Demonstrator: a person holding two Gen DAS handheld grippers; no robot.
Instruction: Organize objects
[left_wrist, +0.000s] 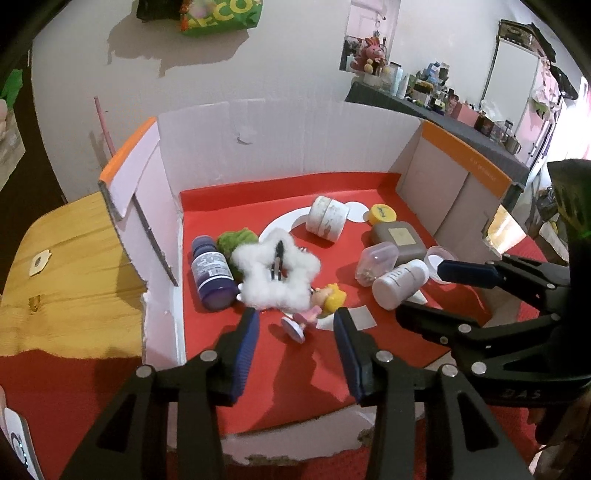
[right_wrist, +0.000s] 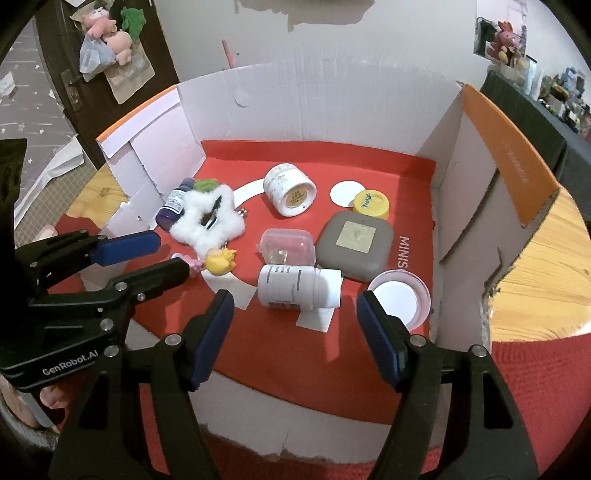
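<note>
Reading "GenRobot.AI" on my left gripper (right_wrist: 168, 254) and "MINIS" on the red box floor (right_wrist: 404, 254), I hold both grippers empty and parted; my right gripper (right_wrist: 295, 314) hovers before the toppled white bottle (right_wrist: 299, 288).

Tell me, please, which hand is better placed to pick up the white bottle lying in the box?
Right. Its tool is open just short of the white bottle; the left tool faces the doll.
</note>
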